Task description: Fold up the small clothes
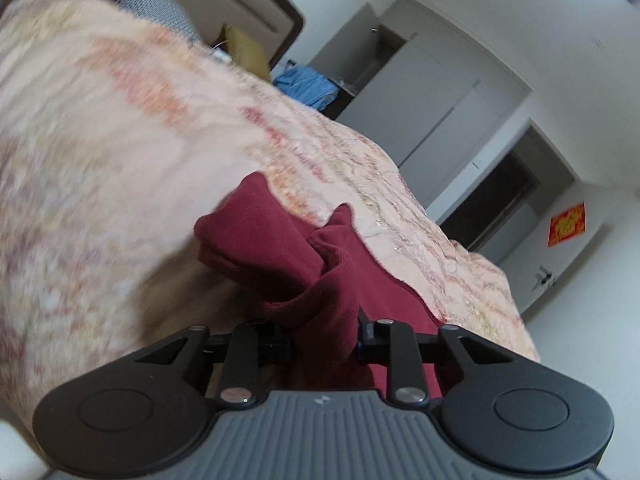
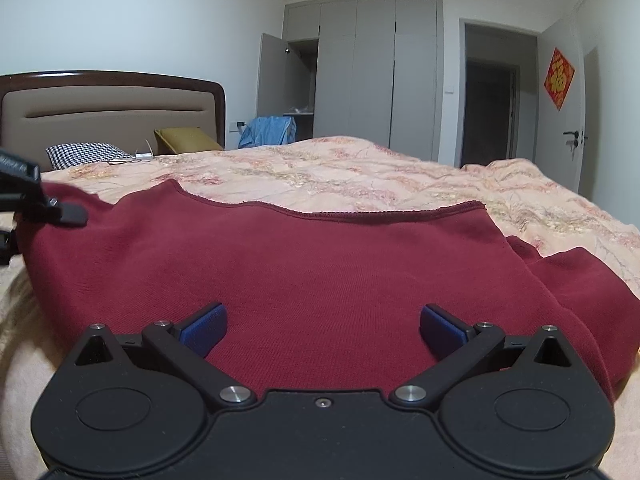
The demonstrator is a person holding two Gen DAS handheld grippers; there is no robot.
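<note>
Top: dark red top (image 2: 304, 264) spread flat on the bed (image 2: 360, 168), one edge bunched up
Left gripper (image 1: 324, 340): pinching that bunched edge, lifted a bit off the quilt
Right gripper (image 2: 324, 326): jaws wide, hanging over the near hem, nothing in them
Wardrobe (image 2: 360, 72): one door open, can't tell what's inside

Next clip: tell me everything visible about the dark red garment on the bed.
The dark red garment is a plain, fine-knit top with a stitched hem along its far edge. It lies mostly flat on the floral bedspread, one part trailing off to the right. Its left corner is bunched and lifted, pinched in the left claw. The right claw hovers open over the near edge; whether its pads touch the fabric is unclear.
</note>
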